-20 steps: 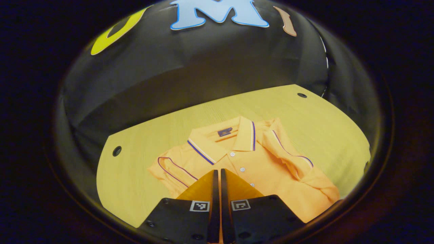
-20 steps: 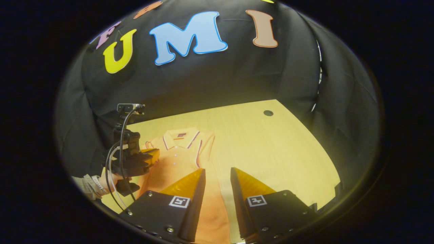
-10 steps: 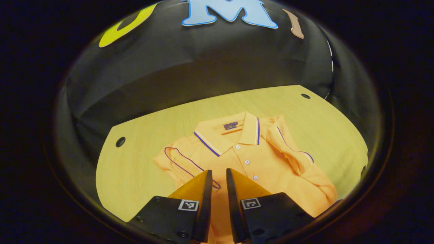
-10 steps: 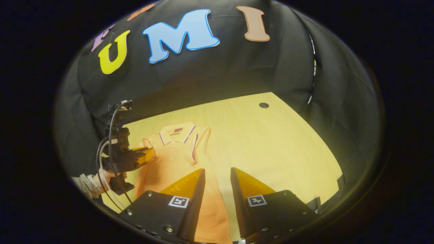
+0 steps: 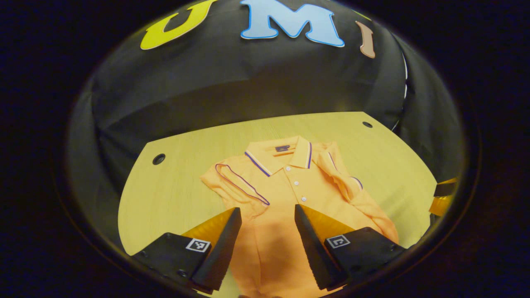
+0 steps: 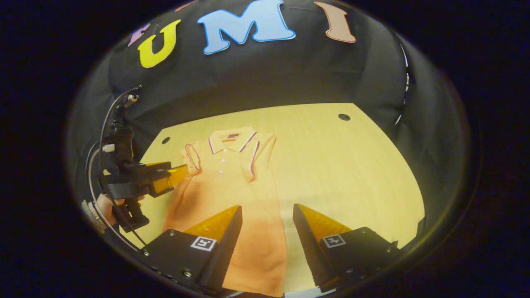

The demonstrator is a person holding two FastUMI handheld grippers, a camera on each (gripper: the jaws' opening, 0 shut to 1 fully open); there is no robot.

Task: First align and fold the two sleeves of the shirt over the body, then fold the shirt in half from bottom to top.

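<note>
A small dark label [image 5: 283,147] sat inside the collar [image 5: 281,157] of the orange polo shirt [image 5: 285,194], its writing too small to read. The shirt lay flat on the pale wooden table [image 5: 174,186], buttons up, both sleeves already folded in over the body. In the left gripper view, the left gripper [image 5: 265,215] hung above the shirt's lower body with its jaws wide apart and nothing between them; the collar lay at about 12 o'clock from its tips. In the right gripper view, the right gripper [image 6: 267,213] also stood parted and empty over the shirt's hem edge, the collar at 11 o'clock, and the left gripper and the hand [image 6: 105,203] holding it showed at 9 o'clock.
</note>
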